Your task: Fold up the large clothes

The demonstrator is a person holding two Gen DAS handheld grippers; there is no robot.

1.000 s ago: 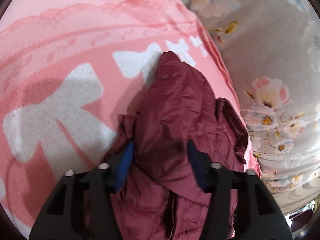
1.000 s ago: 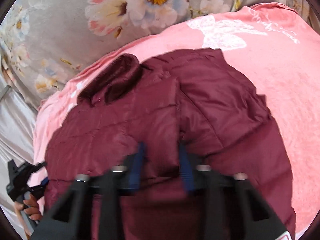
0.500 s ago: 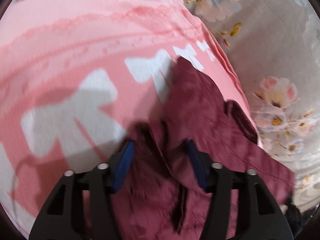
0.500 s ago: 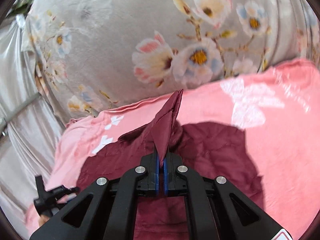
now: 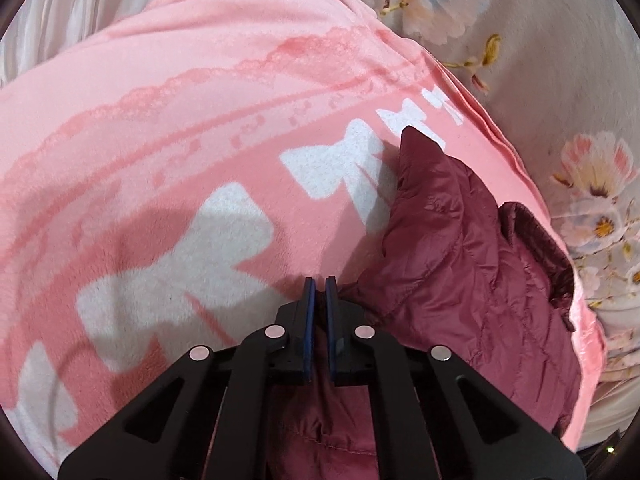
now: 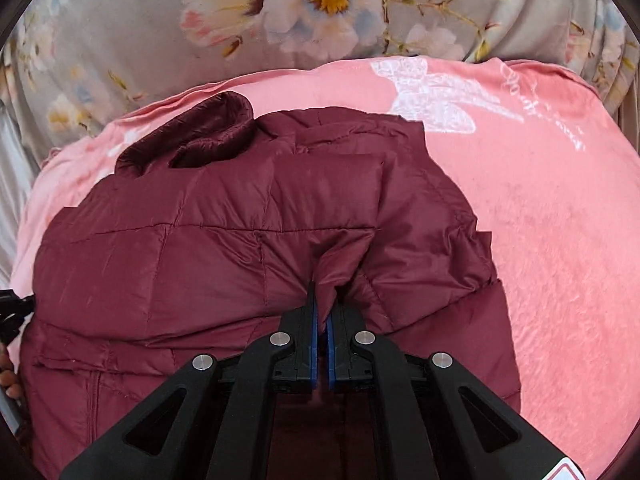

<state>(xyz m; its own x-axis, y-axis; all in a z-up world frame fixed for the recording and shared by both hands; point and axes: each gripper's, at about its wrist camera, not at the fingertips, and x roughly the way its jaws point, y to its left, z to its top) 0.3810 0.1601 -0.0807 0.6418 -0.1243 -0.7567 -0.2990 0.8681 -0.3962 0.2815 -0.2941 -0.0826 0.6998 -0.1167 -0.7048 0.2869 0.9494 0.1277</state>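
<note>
A maroon quilted puffer jacket [image 6: 224, 248] lies on a pink blanket [image 6: 540, 216], its collar [image 6: 200, 140] at the far left. My right gripper [image 6: 322, 300] is shut on a pinched ridge of the jacket fabric near its middle. In the left wrist view the jacket [image 5: 460, 256] lies to the right on the blanket [image 5: 160, 120]. My left gripper [image 5: 320, 282] has its jaws almost together, with maroon jacket fabric between and below the pads at the jacket's edge.
A grey floral bedsheet [image 6: 320, 8] lies beyond the blanket and shows in the left wrist view [image 5: 560, 80] at the right. White bow prints [image 5: 180, 264] mark the blanket. The other gripper and a hand [image 6: 8, 320] show at the left edge.
My left gripper went from wide open over the jacket to closed on its edge. My right gripper closed on the fabric, lifted it, and now holds it low against the jacket.
</note>
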